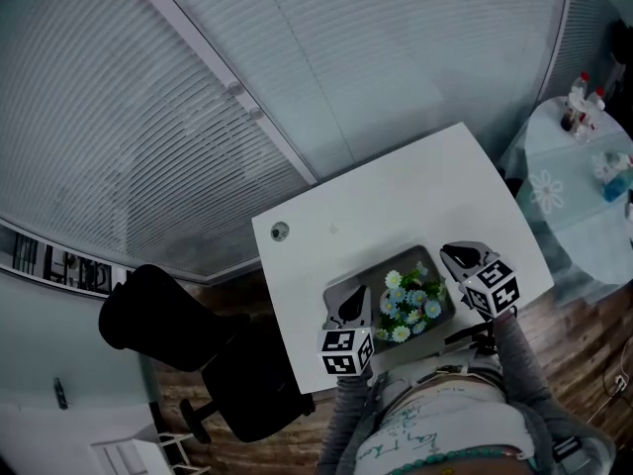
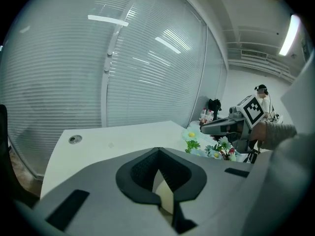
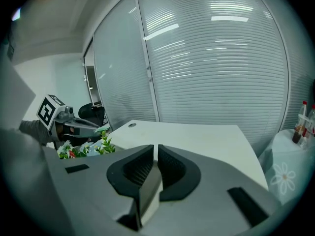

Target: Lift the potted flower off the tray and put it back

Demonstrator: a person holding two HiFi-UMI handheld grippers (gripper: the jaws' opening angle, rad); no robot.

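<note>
Sitting in a flat grey tray (image 1: 376,270) at the near edge of the white table (image 1: 396,196) is the pot of white, blue and yellow flowers (image 1: 410,300). The left claw (image 1: 346,310) is just beside the flowers on one side and the right claw (image 1: 460,257) is just beside them on the other. The head view does not show whether either claw touches the tray. The left gripper view looks right at the left claw (image 2: 158,154). Its two black jaws are pressed together, with nothing between them. The right gripper view shows the right claw (image 3: 155,150) with its jaws pulled in tight, only a thin crack between them, and nothing pinched there either. Only the head view shows the tray, and a black office chair (image 1: 188,349) on the wood floor beside the table. It also shows a side table with a pale cloth (image 1: 569,196) and small bottles (image 1: 581,102) on it. The left gripper view looks across the table top and catches the flowers (image 2: 206,144) from the side, with the right claw (image 2: 206,128) just past them. The right gripper view shows the same flowers (image 3: 83,146) from the other side, with the left claw (image 3: 96,127) behind them. All three views show a little round metal cap (image 1: 280,231) set in the table, and long grey window blinds (image 1: 346,57) beyond it.
</note>
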